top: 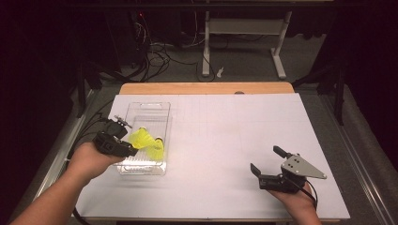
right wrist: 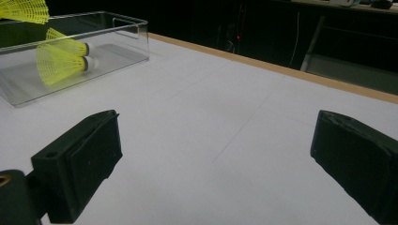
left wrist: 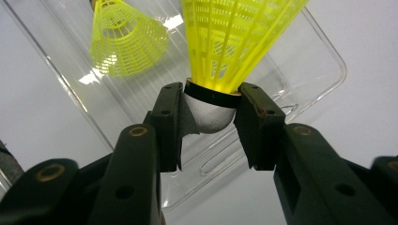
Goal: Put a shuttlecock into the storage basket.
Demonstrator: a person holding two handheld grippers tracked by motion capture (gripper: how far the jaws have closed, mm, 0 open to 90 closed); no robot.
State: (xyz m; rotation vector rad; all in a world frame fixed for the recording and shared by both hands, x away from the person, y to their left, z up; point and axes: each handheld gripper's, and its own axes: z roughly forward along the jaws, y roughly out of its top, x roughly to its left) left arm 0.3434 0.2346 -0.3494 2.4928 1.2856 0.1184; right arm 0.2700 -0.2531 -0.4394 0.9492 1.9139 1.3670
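My left gripper (top: 133, 146) (left wrist: 209, 119) is shut on the white cork head of a yellow shuttlecock (top: 139, 137) (left wrist: 234, 42), whose mesh skirt points away from the jaws. It hangs over the near end of a clear plastic tray (top: 151, 106) (left wrist: 324, 70) (right wrist: 119, 35). Another yellow shuttlecock (top: 157, 150) (left wrist: 126, 44) (right wrist: 58, 65) lies inside the tray; in the right gripper view a second skirt seems to lie beside it. My right gripper (top: 267, 161) (right wrist: 216, 140) stands open at the near right of the table, nothing between its jaws.
A white sheet (top: 225, 140) covers the table, with a wooden edge (top: 206, 88) at the far side. Beyond it are cables on the floor and a white desk frame (top: 244, 33). The tray stands at the left of the table.
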